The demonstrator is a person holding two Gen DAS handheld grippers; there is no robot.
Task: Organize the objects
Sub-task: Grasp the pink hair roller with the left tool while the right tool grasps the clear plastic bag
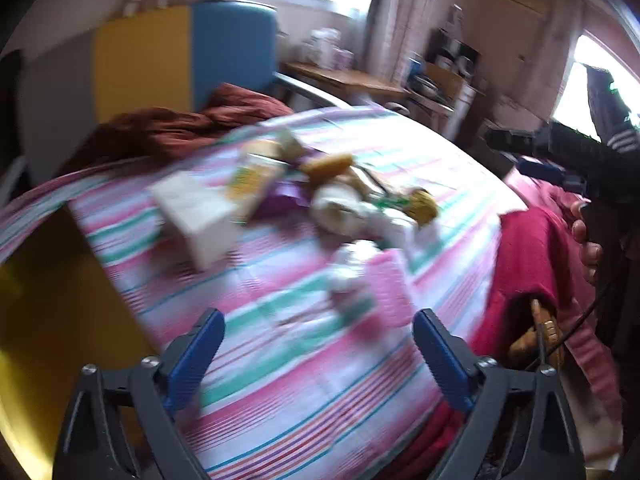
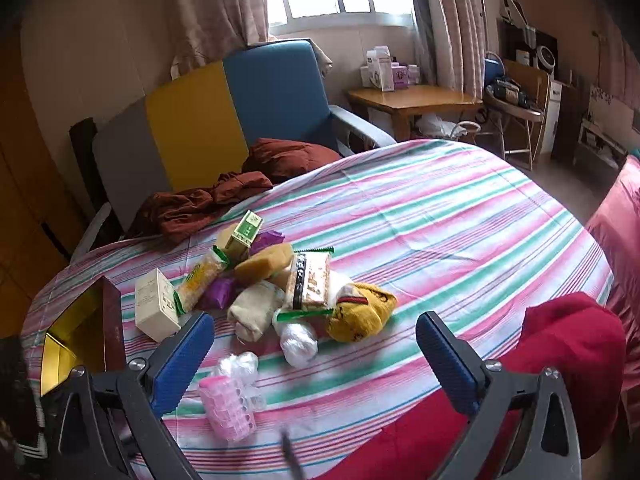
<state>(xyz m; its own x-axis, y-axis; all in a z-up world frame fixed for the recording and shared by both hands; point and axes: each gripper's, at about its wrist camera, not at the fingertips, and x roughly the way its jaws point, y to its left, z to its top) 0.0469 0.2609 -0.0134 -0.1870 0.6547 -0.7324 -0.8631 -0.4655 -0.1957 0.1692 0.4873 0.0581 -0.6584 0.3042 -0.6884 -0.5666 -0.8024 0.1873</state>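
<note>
A pile of small objects lies on the striped bedsheet (image 2: 440, 216): a cream box (image 2: 156, 306), a green box (image 2: 244, 234), a snack packet (image 2: 310, 280), a yellow knitted item (image 2: 360, 312), a plastic-wrapped roll (image 2: 298, 342) and a pink plastic piece (image 2: 228, 408). My right gripper (image 2: 316, 348) is open and empty above the near side of the pile. My left gripper (image 1: 320, 344) is open and empty over the sheet; its view is blurred, with the cream box (image 1: 196, 216) and the pile (image 1: 348, 196) ahead.
A box with a gold inside (image 2: 80, 332) stands at the sheet's left edge. A red garment (image 2: 560, 352) lies at the right. A brown cloth (image 2: 208, 204) and a blue and yellow chair (image 2: 240, 108) are behind. A wooden table (image 2: 416, 98) stands by the window.
</note>
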